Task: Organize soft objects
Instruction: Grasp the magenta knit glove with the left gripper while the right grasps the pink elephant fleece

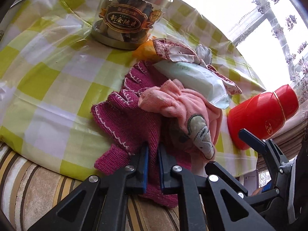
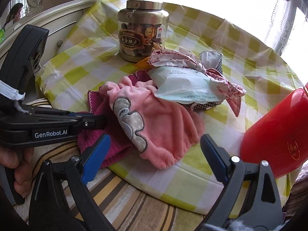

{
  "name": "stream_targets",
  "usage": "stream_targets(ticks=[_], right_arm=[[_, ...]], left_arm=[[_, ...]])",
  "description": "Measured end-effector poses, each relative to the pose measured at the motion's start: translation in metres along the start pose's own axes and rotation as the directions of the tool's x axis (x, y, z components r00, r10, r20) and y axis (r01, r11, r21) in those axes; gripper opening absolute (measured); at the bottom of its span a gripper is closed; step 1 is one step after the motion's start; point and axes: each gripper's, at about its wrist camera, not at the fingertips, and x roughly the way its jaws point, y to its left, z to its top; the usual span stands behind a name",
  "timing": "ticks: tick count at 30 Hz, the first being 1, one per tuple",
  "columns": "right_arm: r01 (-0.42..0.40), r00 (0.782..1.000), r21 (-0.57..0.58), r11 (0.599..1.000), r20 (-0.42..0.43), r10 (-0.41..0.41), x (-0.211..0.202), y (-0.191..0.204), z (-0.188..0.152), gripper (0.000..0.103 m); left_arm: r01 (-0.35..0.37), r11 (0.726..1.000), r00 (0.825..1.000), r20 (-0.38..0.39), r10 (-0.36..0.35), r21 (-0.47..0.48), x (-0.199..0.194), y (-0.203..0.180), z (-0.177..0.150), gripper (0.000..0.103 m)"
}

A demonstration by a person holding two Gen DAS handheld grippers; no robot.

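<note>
Knit (image 1: 125, 119) ran lengthwise away from left gripper (image 1: 153, 150), pinched at hem; only right view showed right gripper (image 2: 155, 140) agape, empty.

We see our left gripper (image 1: 153, 154): black struts, silver screws, blue pads. Our right gripper (image 2: 155, 150) has the same black frame, silver screws and blue ribbed pads. White "GenRobot.AI" lettering marks the left one, with a white strap.

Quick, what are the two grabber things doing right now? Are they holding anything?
Left gripper: jaws closed on the magenta knitted cloth.
Right gripper: jaws open, holding nothing, just in front of the pink fleece towel.
</note>
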Motion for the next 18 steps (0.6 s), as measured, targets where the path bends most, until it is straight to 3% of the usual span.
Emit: stream_targets(ticks=[8,10,12,15,18], right_arm=[[0.001,1.0,-0.011,1.0,0.011,-0.001,0.022,0.007,0.017,0.091],[-0.007,1.0,-0.031,1.0,-0.011,0.006,0.032,0.012,0.019,0.08],[-0.014,1.0,-0.024,1.0,-0.021,0.013,0.035,0.011,0.019,0.056],[-0.028,0.999,0.021,0.999,-0.024,0.029,0.034,0.004,0.017,0.032],[-0.046,0.999,0.061,0.997,-0.008,0.047,0.028,-0.003,0.015,0.02]], left_arm=[[0.018,0.997,0.997,0.076,-0.012,-0.072,-0.012,0.015,0.003,0.009],[0.021,0.997,0.997,0.079,-0.015,-0.076,-0.012,0.016,0.003,0.009],[0.022,0.997,0.996,0.087,-0.015,-0.079,-0.013,0.017,0.003,0.009],[0.023,0.996,0.994,0.105,-0.014,-0.088,-0.016,0.018,0.001,0.009],[0.024,0.996,0.992,0.124,-0.013,-0.089,-0.018,0.017,0.001,0.009]])
